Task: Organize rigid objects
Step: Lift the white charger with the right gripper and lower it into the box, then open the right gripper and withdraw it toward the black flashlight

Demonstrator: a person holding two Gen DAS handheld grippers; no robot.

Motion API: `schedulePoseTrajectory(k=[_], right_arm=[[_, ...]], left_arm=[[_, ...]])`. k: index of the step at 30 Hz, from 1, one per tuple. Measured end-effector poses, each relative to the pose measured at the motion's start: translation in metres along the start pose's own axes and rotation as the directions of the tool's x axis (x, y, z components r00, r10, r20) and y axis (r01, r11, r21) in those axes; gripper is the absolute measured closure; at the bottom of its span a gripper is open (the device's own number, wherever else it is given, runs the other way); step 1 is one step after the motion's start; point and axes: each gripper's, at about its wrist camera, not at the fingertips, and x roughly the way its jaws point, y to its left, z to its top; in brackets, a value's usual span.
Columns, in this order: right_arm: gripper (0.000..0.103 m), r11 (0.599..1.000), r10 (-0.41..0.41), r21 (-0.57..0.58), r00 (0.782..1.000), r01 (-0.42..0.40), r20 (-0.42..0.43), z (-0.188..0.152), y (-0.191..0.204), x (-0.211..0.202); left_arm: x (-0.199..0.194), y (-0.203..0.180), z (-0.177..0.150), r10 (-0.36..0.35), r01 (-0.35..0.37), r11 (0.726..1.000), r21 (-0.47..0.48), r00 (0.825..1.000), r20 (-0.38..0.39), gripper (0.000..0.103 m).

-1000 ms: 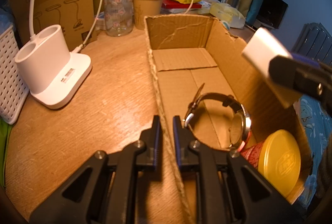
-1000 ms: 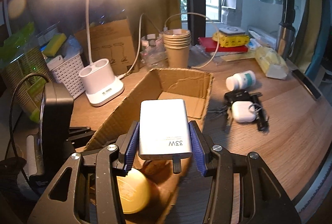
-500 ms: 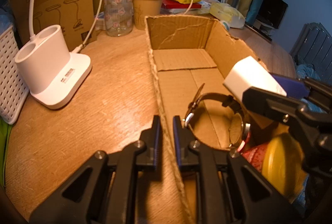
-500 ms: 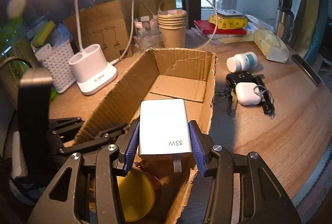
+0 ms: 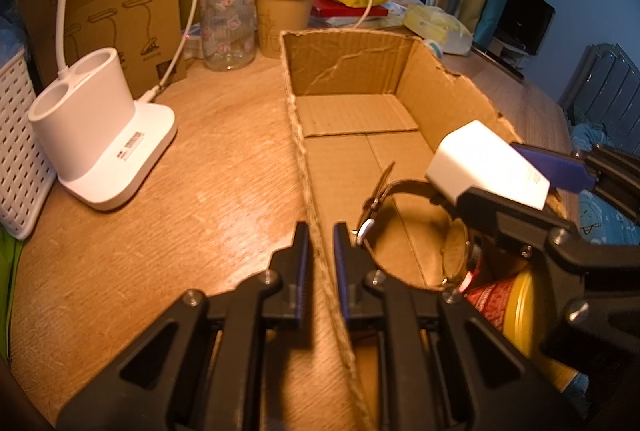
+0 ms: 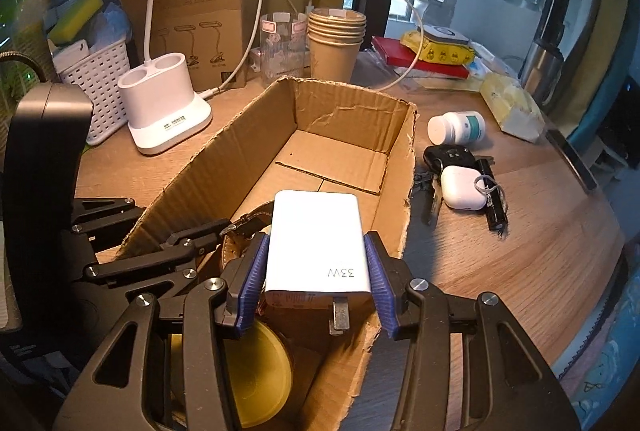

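The left gripper (image 5: 320,243) is held pointing steeply downward, its jaws clamped on the cardboard box wall (image 5: 310,191). The right gripper (image 6: 316,281) is angled downward likewise, its blue pads (image 6: 251,283) pressed against the sides of a white charger (image 6: 318,243).

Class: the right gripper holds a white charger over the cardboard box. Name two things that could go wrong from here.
1. The right gripper holds the white charger directly above the watch; released here, it could land on the watch face.
2. The left gripper is clamped on the cardboard box wall close by, so the two grippers may collide as the charger descends.
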Motion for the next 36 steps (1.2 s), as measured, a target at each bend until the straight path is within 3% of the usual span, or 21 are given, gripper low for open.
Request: schedulePoseTrajectory(k=[9,17,36], right_arm=[[0.046,0.995,0.075,0.065,0.997,-0.076,0.026,0.003,-0.008,-0.007],[0.046,0.998,0.011,0.056,0.997,-0.015,0.077,0.006,-0.014,-0.018],[0.046,0.991,-0.008,0.131,0.998,0.000,0.062,-0.004,-0.049,-0.013]], left_arm=[[0.000,0.001,0.000,0.000,0.000,1.000,-0.001,1.000,0.000,0.090],[0.000,0.003,0.001,0.001,-0.001,1.000,-0.002,1.000,-0.001,0.090],[0.000,0.001,0.000,0.004,-0.004,1.000,-0.002,1.000,0.000,0.089]])
